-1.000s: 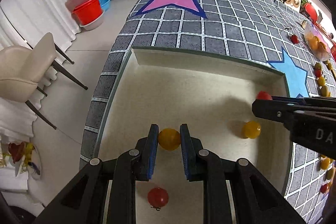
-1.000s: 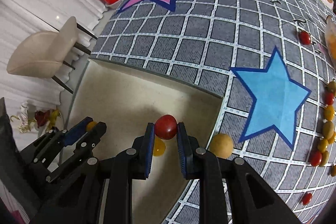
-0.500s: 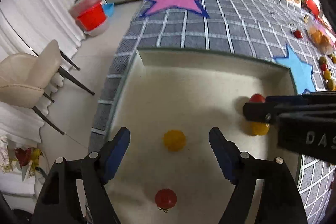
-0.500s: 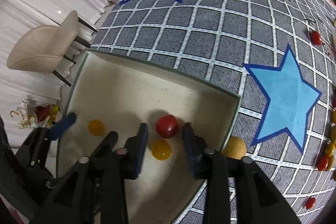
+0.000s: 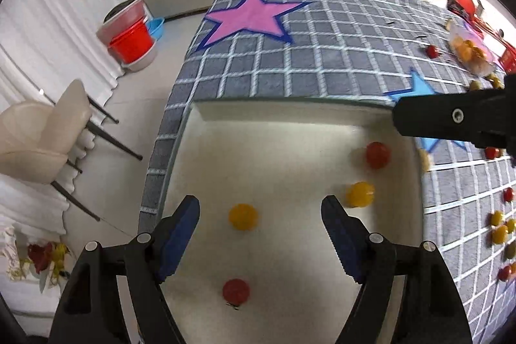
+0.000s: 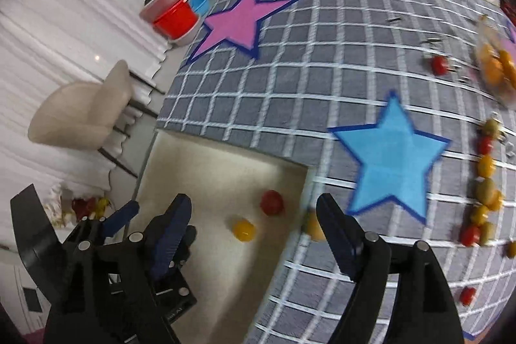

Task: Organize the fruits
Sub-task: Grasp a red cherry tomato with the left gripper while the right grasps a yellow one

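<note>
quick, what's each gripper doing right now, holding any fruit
Left gripper: open, holding nothing; a yellow tomato lies loose in the tray.
Right gripper: jaws opening, nothing between them; red tomato lies free.

Four small fruits (image 5: 243, 216) lie in the tray (image 5: 277, 112) on the tablecloth (image 5: 322, 54), more scattered to its right.

Soft cloth, matt tray, shiny little fruits

I see a grey tablecloth (image 5: 322, 54) of woven, nubbly fabric with white grid lines and flat felt-like stars; on it my cream tray (image 5: 200, 150) looks matt and faintly grainy inside. The cherry tomatoes, such as the yellow one (image 5: 243, 216) and the red one (image 5: 377, 154), are smooth and glossy. My gripper arms look like matt black plastic with silvery metal pins, and ribbed blue pads (image 5: 179, 234).
</note>
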`<act>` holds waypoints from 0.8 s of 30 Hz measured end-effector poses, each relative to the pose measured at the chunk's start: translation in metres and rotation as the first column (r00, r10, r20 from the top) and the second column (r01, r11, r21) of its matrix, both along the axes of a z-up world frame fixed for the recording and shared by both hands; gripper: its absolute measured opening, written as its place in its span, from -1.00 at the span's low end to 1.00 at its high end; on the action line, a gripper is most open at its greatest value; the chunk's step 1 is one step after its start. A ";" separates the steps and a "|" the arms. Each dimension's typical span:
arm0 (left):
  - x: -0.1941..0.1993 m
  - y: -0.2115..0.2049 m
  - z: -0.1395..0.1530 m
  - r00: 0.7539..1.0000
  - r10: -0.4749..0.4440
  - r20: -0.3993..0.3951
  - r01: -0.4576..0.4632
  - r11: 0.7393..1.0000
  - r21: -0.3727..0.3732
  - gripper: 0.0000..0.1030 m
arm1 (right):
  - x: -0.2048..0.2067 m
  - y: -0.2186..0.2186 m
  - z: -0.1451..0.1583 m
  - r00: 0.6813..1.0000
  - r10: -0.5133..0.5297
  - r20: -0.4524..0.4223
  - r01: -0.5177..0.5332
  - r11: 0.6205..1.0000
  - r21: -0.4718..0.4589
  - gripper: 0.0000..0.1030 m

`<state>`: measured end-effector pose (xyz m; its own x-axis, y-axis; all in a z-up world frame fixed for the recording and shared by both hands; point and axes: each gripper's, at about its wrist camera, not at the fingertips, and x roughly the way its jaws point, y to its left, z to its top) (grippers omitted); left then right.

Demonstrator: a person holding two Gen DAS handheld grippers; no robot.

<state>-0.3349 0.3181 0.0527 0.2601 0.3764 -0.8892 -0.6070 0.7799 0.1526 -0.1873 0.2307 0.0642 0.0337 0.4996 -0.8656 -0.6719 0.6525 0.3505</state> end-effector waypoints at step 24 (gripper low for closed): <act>0.138 -0.159 0.000 0.934 -0.357 0.027 0.358 0.927 -0.109 0.53 | 0.070 -0.270 -0.022 0.902 -0.428 0.058 0.432 0.885 -0.172 0.60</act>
